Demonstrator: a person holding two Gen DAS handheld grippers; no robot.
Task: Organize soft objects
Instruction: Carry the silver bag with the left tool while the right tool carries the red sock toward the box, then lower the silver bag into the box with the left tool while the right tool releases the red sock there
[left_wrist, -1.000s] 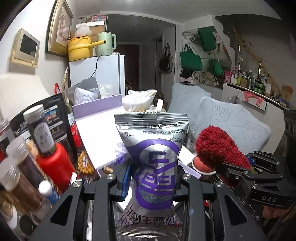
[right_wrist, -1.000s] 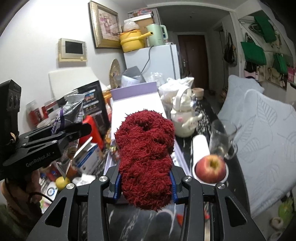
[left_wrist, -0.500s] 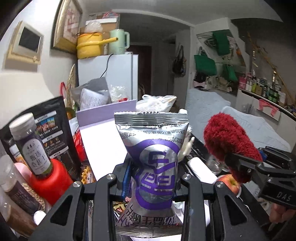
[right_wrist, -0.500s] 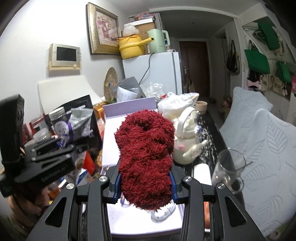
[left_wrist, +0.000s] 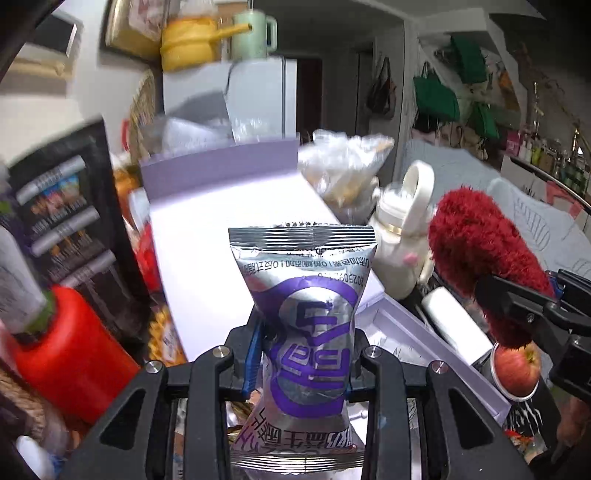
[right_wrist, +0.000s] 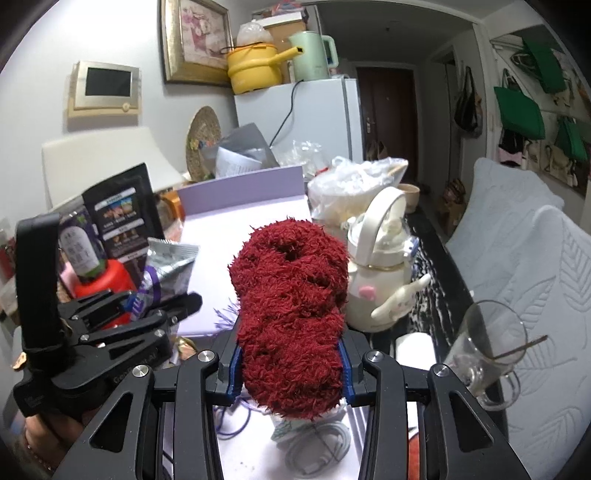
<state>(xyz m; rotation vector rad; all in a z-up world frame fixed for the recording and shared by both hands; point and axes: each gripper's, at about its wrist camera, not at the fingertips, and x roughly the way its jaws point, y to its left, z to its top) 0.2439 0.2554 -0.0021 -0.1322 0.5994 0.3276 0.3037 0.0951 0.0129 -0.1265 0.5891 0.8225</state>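
My left gripper (left_wrist: 303, 354) is shut on a silver and purple snack packet (left_wrist: 306, 295), held upright over the near end of an open lilac box (left_wrist: 221, 236). In the right wrist view that packet (right_wrist: 166, 266) and the left gripper (right_wrist: 162, 306) sit at the left. My right gripper (right_wrist: 290, 365) is shut on a fluffy dark red bundle (right_wrist: 291, 306), which stands upright between the jaws, above the box's white inside (right_wrist: 255, 450). The same red bundle (left_wrist: 476, 258) shows at the right of the left wrist view.
A white teapot (right_wrist: 380, 273) and a plastic bag (right_wrist: 351, 184) stand right of the box. A glass mug (right_wrist: 484, 354), an apple (left_wrist: 515, 367) on a dish and a white roll (left_wrist: 454, 325) lie further right. Red bottle (left_wrist: 70, 354), black pouch (left_wrist: 62, 221) and jars crowd the left. A white cable (right_wrist: 321, 446) lies in the box.
Both grippers have moved forward and a little down over the lilac box, each still holding its object. The box and teapot now look nearer.
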